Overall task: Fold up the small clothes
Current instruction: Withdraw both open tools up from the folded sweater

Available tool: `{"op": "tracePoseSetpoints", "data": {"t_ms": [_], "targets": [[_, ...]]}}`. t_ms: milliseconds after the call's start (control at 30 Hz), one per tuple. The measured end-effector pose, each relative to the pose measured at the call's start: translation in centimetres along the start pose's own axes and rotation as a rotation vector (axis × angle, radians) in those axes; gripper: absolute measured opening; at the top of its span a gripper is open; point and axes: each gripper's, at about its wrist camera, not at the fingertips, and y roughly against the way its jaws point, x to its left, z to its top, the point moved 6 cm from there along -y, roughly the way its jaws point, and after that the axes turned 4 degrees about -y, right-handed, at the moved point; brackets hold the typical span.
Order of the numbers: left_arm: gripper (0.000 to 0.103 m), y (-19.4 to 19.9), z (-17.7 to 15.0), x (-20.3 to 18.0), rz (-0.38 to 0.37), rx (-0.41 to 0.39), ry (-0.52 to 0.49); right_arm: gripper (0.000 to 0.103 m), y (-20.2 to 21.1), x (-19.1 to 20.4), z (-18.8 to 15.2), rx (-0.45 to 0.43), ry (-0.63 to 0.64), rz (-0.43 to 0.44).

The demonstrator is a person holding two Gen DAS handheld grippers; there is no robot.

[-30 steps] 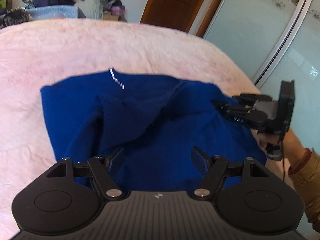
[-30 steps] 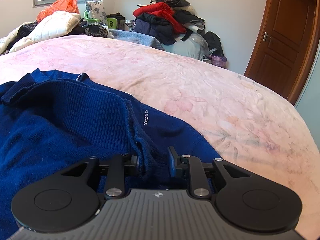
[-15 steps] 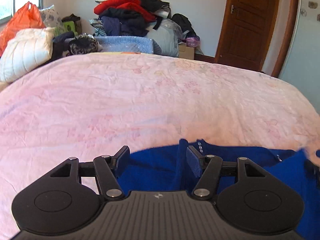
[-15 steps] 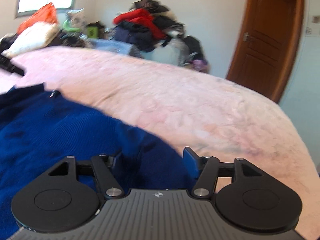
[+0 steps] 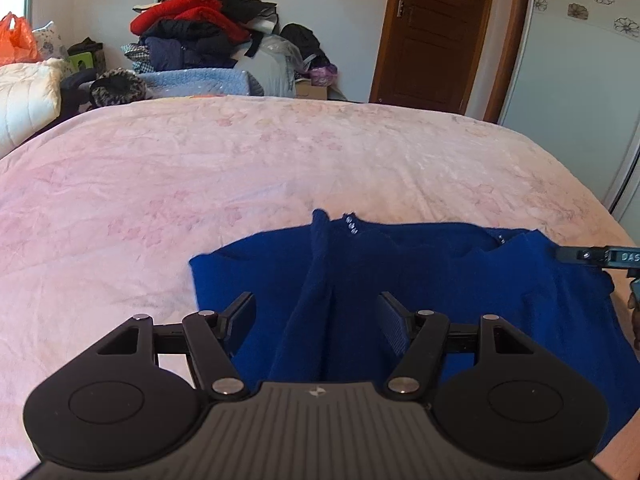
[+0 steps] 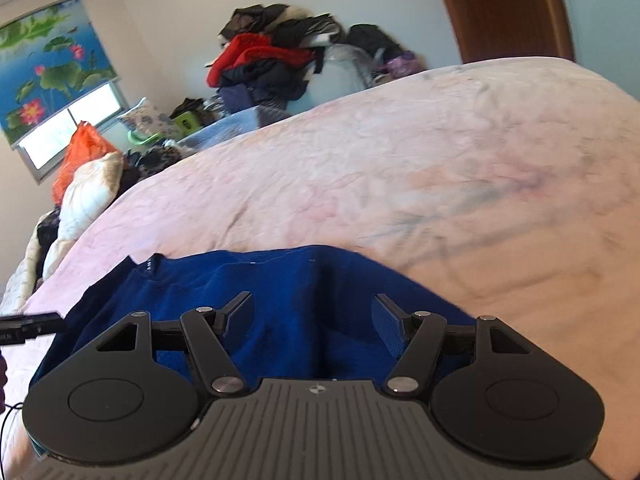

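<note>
A dark blue knit sweater [image 5: 420, 276] lies folded on the pink bedspread [image 5: 200, 184]; it also shows in the right wrist view [image 6: 280, 292]. My left gripper [image 5: 316, 320] is open and empty, just above the sweater's near left part, with a raised fold between its fingers. My right gripper [image 6: 312, 320] is open and empty over the sweater's right part. The tip of the right gripper shows at the right edge of the left wrist view [image 5: 600, 258]. The tip of the left gripper shows at the left edge of the right wrist view [image 6: 28, 326].
A heap of clothes [image 5: 200, 36] stands beyond the bed's far side. A white quilt [image 5: 24, 96] and an orange bag [image 5: 16, 40] lie at the far left. A brown door [image 5: 432, 32] is at the back right.
My right gripper has let go of the sweater edge and opened. Both grippers have drawn back toward the sweater's near side. The sweater now lies flatter.
</note>
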Motion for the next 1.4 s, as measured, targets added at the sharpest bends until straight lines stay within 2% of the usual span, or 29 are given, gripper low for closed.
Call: {"op": "tracePoseSetpoints", "data": {"t_ms": [33,100,133,167,200,233,267,333,433,533,567,600,633,700,733,867,1000,1133,1167,1233,1267,1400], "targets": [[0.066,-0.8,0.6,-0.2,0.006,0.003,-0.005,0.066,-0.9,0.4,0.1,0.017,0.001,0.001],[0.065,-2.2,1.3,-0.2,0.022,0.011,0.001,0.041,-2.3,1.1,0.3,0.034,0.004,-0.007],[0.065,-2.9,1.5,-0.2,0.024,0.018,0.006,0.033,-2.7,1.2,0.5,0.034,0.004,-0.016],[0.054,-3.6,1.5,0.0,0.03,0.031,0.013,0.019,-2.9,1.2,0.6,0.031,-0.009,-0.025],[0.027,-4.3,1.4,0.2,0.036,0.057,0.017,0.009,-2.8,0.9,0.8,0.025,-0.026,-0.022],[0.015,-5.1,1.0,0.4,0.039,0.099,0.024,0.008,-2.7,0.8,0.9,0.017,-0.038,-0.011],[0.008,-5.6,0.7,0.6,0.042,0.122,0.038,0.007,-2.4,0.7,1.0,0.004,-0.043,-0.01],[0.004,-5.5,0.5,0.9,0.04,0.093,0.046,0.007,-1.5,0.6,1.1,-0.028,-0.019,-0.017],[0.004,-4.8,1.1,1.5,0.097,0.056,0.062,0.006,-0.6,0.2,1.7,-0.069,-0.022,-0.024],[0.004,-5.6,1.1,2.1,0.138,0.077,0.065,0.007,-1.3,-0.3,1.8,-0.062,-0.004,-0.086],[0.004,-5.8,0.9,2.3,0.161,0.088,0.059,0.01,-1.7,-0.6,1.5,-0.045,-0.006,-0.109],[0.004,-5.7,0.8,2.4,0.173,0.091,0.053,0.022,-1.9,-0.7,1.2,-0.025,-0.003,-0.13],[0.004,-5.2,0.6,2.4,0.173,0.084,0.054,0.025,-1.7,-0.7,1.0,-0.026,0.011,-0.156],[0.006,-3.9,0.0,2.6,0.158,0.082,0.054,0.051,0.0,-0.1,0.7,-0.063,0.059,-0.172],[0.006,-3.3,-0.3,2.6,0.158,0.088,0.049,0.054,1.2,0.3,0.5,-0.084,0.084,-0.168],[0.009,-0.3,-2.6,2.6,0.133,0.095,0.035,0.056,6.4,0.4,-1.2,-0.1,0.105,-0.135],[0.011,2.3,-5.5,2.2,0.104,0.101,0.037,0.058,10.1,0.5,-5.0,-0.015,0.057,-0.041],[0.011,4.7,-7.7,1.8,0.129,0.066,0.018,0.061,11.9,1.1,-9.3,0.067,0.036,-0.013],[0.011,5.0,-8.1,1.7,0.14,0.062,0.006,0.059,12.1,1.2,-10.2,0.081,0.027,-0.002],[0.011,5.0,-8.9,1.4,0.172,0.068,-0.04,0.025,12.1,1.7,-11.8,0.116,0.043,0.007],[0.011,4.9,-9.2,1.4,0.2,0.073,-0.058,0.01,12.2,2.0,-12.3,0.12,0.073,-0.019],[0.011,5.9,-9.1,1.3,0.25,0.059,-0.083,0.011,13.0,3.0,-12.2,0.109,0.191,-0.117]]}}
